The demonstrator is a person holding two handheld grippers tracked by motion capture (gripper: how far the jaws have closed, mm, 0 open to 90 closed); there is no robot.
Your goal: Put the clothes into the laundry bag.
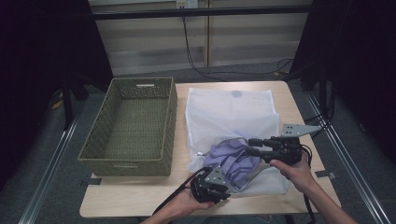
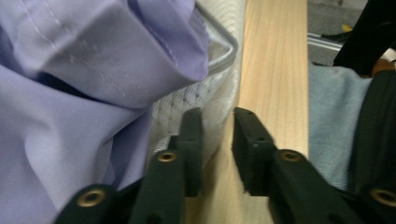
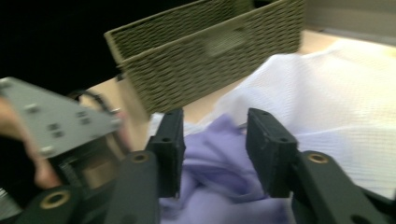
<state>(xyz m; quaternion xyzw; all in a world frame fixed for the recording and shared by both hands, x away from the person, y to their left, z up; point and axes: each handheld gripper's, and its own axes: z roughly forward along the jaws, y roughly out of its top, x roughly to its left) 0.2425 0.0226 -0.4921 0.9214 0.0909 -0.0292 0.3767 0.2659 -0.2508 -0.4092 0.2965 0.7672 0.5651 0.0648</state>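
The lilac garment lies bunched at the mouth of the white mesh laundry bag, partly inside it, on the near right part of the surface. The step in hand looks like getting the garment through the bag's opening, though whether it is going in or coming out cannot be told from here.

The left gripper sits at the bag's near edge; in the left gripper view its jaws stand narrowly apart with the mesh rim running down between them, and it is unclear whether the pads press on it. The right gripper hovers over the bunched cloth, its jaws apart with nothing between them.

Next, the right jaws probably need to come down onto a fold and pinch it, while the left keeps the opening steady.

The woven basket stands empty to the left, just beside the bag
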